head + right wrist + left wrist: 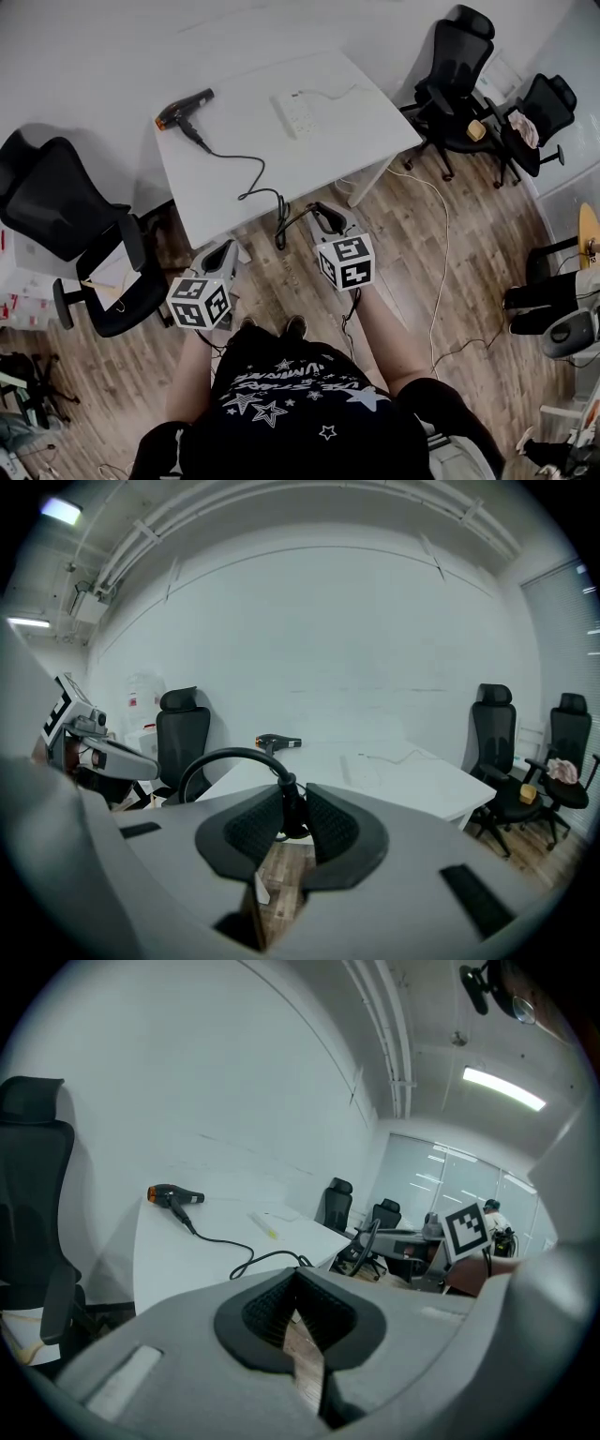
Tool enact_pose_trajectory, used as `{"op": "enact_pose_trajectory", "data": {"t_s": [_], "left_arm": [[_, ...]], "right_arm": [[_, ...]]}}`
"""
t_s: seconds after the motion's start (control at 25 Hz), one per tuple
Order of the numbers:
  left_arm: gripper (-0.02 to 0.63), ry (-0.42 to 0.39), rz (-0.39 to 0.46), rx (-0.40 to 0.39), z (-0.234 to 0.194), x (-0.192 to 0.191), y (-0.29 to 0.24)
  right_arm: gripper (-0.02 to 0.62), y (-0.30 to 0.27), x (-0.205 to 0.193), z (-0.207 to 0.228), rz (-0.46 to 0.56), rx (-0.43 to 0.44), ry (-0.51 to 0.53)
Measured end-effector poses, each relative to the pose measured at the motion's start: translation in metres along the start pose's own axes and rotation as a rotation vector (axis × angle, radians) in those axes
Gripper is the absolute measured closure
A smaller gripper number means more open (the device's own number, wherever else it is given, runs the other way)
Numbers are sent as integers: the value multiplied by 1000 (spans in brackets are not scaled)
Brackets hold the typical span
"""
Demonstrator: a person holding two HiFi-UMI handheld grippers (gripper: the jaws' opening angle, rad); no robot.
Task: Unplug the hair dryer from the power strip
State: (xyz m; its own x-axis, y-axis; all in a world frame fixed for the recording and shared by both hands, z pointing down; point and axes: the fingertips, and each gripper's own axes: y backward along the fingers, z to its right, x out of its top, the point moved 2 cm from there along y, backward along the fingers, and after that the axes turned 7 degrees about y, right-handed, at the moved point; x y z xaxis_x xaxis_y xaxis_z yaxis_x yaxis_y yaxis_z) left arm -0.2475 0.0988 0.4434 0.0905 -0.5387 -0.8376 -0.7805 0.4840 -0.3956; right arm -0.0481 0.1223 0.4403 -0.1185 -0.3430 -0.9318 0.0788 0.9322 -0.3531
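Observation:
The black and orange hair dryer (184, 108) lies at the white table's (347, 122) far left corner, and also shows in the left gripper view (173, 1195) and the right gripper view (277, 742). Its black cord (253, 183) runs across the table and drops off the near edge. The white power strip (296, 112) lies at the table's middle with no black plug in it. Below the near edge, my right gripper (322, 211) is shut on the cord's plug end (287, 813). My left gripper (228, 248) is shut with nothing in it (298, 1283).
A black office chair (66, 216) stands left of the table, and two more (450, 75) (539, 108) stand at the right. A white cable (441, 244) trails from the power strip over the wooden floor. The person's legs are below me.

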Motion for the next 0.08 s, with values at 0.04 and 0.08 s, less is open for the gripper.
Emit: {"op": "enact_pose_trajectory", "data": {"t_s": [0.04, 0.08], "left_arm": [[598, 4, 3, -3, -2, 2, 0], [598, 7, 5, -6, -4, 5, -1]], "right_arm": [[514, -2, 1, -2, -2, 2, 2], [514, -3, 1, -3, -3, 4, 3]]}}
